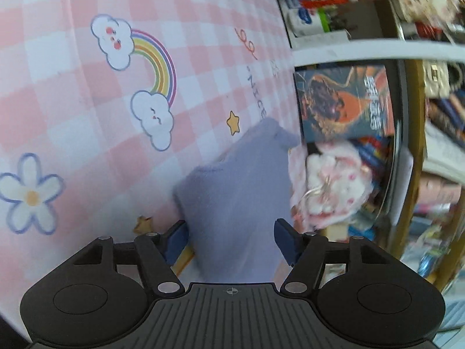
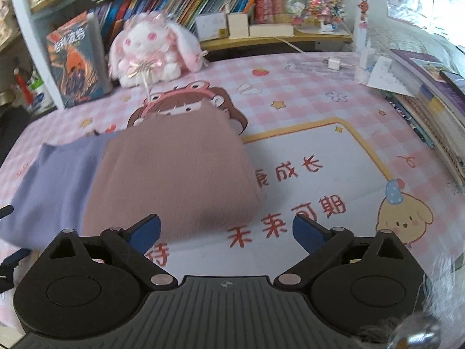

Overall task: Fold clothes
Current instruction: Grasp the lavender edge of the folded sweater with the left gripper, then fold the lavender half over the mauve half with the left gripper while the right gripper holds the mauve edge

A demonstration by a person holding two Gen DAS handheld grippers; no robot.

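Observation:
A folded mauve-brown garment [image 2: 174,171] lies on the pink checked desk mat [image 2: 319,110], partly over a lavender garment [image 2: 55,180] that spreads to its left. My right gripper [image 2: 226,229] is open, its blue fingers [image 2: 308,232] just in front of the brown garment's near edge, holding nothing. In the left wrist view the lavender garment [image 1: 232,197] lies between the blue fingers [image 1: 286,241] of my left gripper [image 1: 231,238], which stand wide apart around the cloth without pinching it. The pink checked mat [image 1: 87,116] fills the left of that view.
A pink-and-white plush rabbit [image 2: 151,49] sits at the back of the desk beside an upright book [image 2: 78,64]; both show in the left wrist view, rabbit [image 1: 331,183], book [image 1: 343,101]. Bookshelves [image 2: 232,0] line the back. Stacked books [image 2: 430,107] lie at the right edge. A charger [image 2: 334,62] lies at the back right.

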